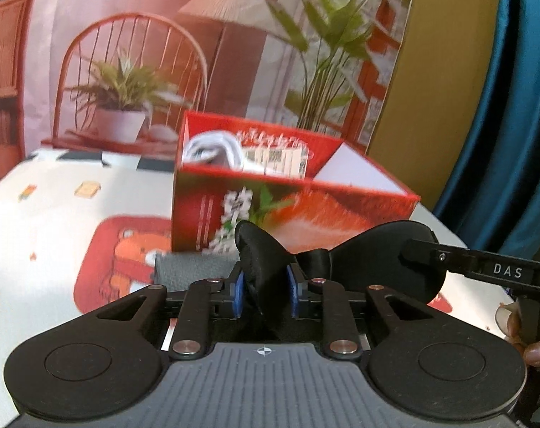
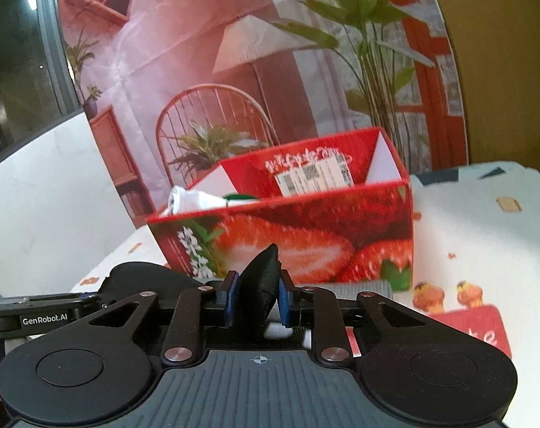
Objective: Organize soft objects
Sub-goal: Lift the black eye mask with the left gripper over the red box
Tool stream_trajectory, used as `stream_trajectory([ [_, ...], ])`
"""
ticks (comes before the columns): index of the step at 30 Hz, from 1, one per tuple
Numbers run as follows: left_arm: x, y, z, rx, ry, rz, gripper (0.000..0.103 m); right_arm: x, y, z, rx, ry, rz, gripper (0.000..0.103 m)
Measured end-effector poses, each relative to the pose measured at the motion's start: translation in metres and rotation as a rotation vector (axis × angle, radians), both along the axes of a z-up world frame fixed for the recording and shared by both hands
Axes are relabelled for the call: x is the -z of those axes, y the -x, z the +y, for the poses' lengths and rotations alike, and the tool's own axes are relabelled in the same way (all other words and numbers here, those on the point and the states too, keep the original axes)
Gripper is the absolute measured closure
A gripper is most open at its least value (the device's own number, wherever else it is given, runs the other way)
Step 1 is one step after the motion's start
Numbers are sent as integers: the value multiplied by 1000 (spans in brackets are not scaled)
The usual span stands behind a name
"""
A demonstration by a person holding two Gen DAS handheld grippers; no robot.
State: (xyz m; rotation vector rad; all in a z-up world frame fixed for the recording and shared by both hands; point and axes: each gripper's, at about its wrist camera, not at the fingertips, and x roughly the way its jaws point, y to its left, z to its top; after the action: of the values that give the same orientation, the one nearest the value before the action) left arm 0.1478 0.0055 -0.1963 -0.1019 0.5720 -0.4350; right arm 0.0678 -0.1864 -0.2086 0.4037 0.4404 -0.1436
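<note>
Black padded eye mask (image 1: 327, 260), pinched at either end by left gripper (image 1: 264, 285) and right gripper (image 2: 255, 297), could snag the strawberry box (image 1: 287, 210) rim mid-frame if lifted low.

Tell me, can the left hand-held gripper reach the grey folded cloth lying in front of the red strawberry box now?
Probably not: the left hand-held gripper is shut on the black padded eye mask, so its jaws are occupied. The grey folded cloth lies unobstructed.

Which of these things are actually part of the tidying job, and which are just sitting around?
In the job:
black eye mask, held by both claws: left claw, right claw
red strawberry box
white cloth inside it

Lying about:
grey roll
patterned tablecloth
printed backdrop
</note>
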Motion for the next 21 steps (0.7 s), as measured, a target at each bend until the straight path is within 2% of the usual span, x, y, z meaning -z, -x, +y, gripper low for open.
stream_trajectory([
  [10,-32,-10,0,-1,24,-56,78,-31,-16,-16,-24,15,-32,83],
  [21,-65,-38,-8,1,31,-140,82,-67,-44,-31,-58,51,-84,84],
])
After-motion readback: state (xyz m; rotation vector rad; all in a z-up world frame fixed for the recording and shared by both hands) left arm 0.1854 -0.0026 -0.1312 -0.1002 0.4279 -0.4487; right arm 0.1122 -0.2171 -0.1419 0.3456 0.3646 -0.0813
